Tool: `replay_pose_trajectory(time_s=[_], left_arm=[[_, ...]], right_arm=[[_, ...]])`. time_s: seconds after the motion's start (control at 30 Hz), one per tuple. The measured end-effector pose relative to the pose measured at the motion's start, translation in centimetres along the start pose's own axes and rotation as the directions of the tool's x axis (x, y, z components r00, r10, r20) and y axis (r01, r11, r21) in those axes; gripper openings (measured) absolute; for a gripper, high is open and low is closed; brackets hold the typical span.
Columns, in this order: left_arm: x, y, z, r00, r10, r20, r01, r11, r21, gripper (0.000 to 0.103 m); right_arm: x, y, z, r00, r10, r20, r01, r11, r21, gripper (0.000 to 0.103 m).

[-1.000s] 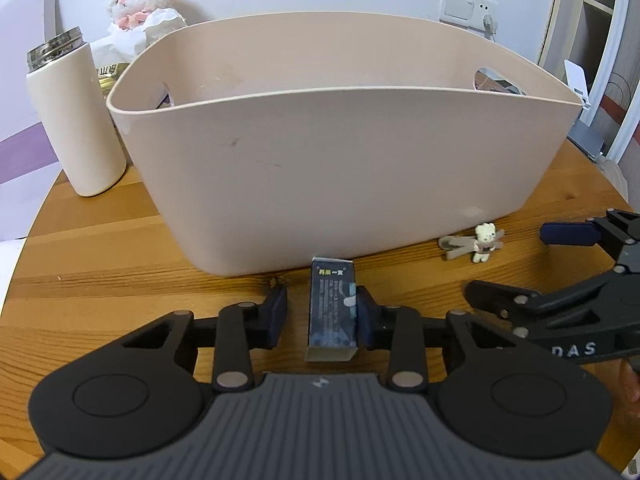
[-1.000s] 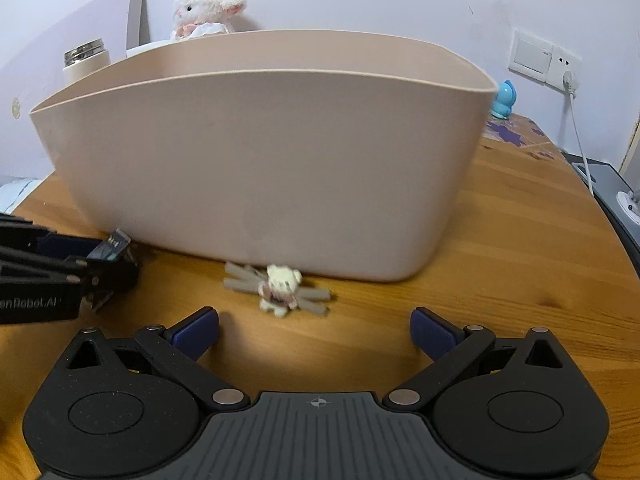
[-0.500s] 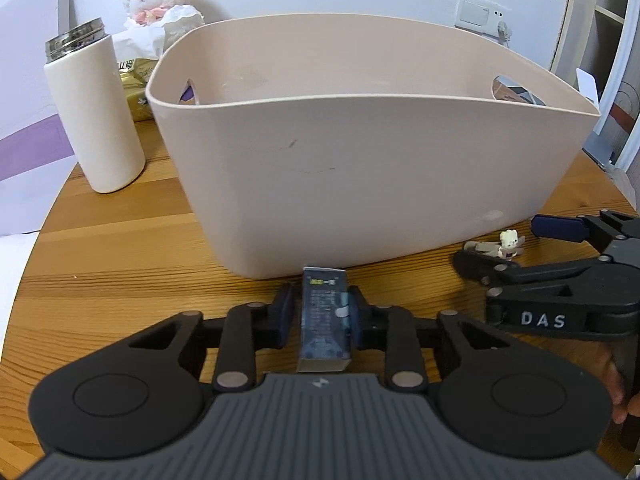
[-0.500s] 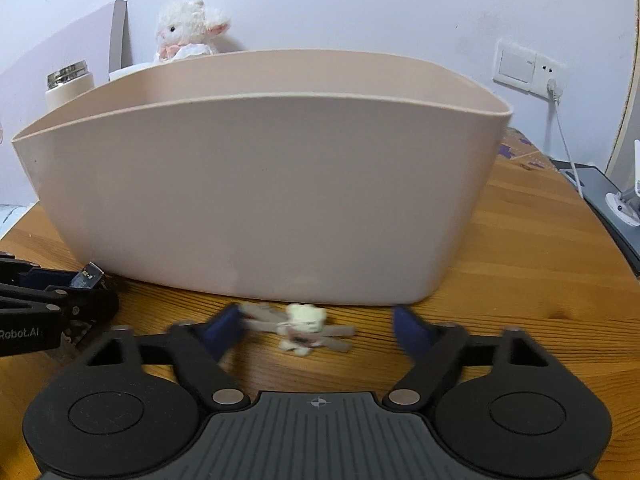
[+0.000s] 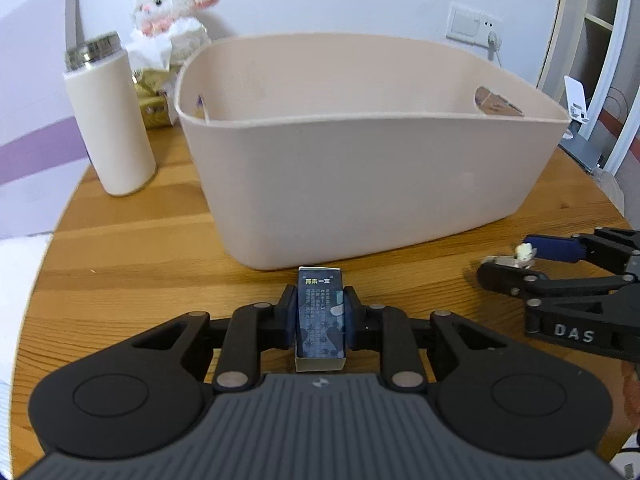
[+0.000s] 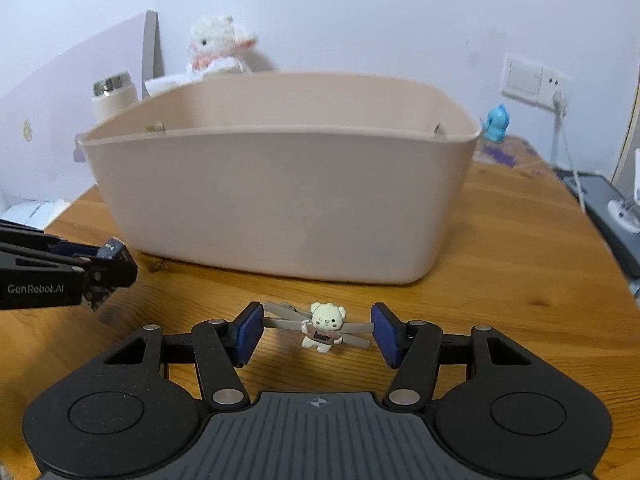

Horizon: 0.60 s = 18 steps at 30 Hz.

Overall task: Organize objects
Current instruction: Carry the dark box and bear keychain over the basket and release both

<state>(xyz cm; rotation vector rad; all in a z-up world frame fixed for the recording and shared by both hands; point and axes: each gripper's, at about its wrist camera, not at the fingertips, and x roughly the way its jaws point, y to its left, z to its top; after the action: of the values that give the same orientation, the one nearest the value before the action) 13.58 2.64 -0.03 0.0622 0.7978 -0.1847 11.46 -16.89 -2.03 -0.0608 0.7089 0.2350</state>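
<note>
My left gripper (image 5: 319,318) is shut on a small dark blue box (image 5: 320,316) with printed text and holds it just in front of the beige plastic basket (image 5: 372,184). My right gripper (image 6: 318,330) is shut on a bear hair clip (image 6: 322,325); its blue pads touch the clip's two ends, above the wooden table (image 6: 520,280). In the left wrist view the right gripper (image 5: 520,258) is at the far right with the clip (image 5: 524,254). In the right wrist view the left gripper (image 6: 108,260) is at the left edge. The basket (image 6: 280,200) stands right behind both.
A white thermos bottle (image 5: 110,120) stands left of the basket. A plush lamb (image 5: 172,8) and a gold packet (image 5: 154,104) sit behind it. A blue figurine (image 6: 496,122) and a wall socket with cable (image 6: 556,96) are at the back right.
My left gripper closed on the blue box and lifted it, drawing back from the basket. My right gripper moved forward around the bear clip and closed on its ends.
</note>
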Motion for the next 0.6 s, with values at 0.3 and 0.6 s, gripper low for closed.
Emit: replay_pose_trajectory(time_s=[0.3,0.6], left_arm=[[-5.1,-0.1,1.2,0.992,0.042,0.117,-0.048,0.998,0.046,0.025],[-8.4,0.0,3.8,0.972,0.079,0.220,-0.090,0.995,0.042,0.025]], right_arm=[[-5.3,-1.0,2.8,0.990,0.002,0.144,0.000,1.000,-0.013,0.056],[-8.9,-1.8,6.0,0.961,0.002,0.277,0.006,1.000,-0.027,0.056]])
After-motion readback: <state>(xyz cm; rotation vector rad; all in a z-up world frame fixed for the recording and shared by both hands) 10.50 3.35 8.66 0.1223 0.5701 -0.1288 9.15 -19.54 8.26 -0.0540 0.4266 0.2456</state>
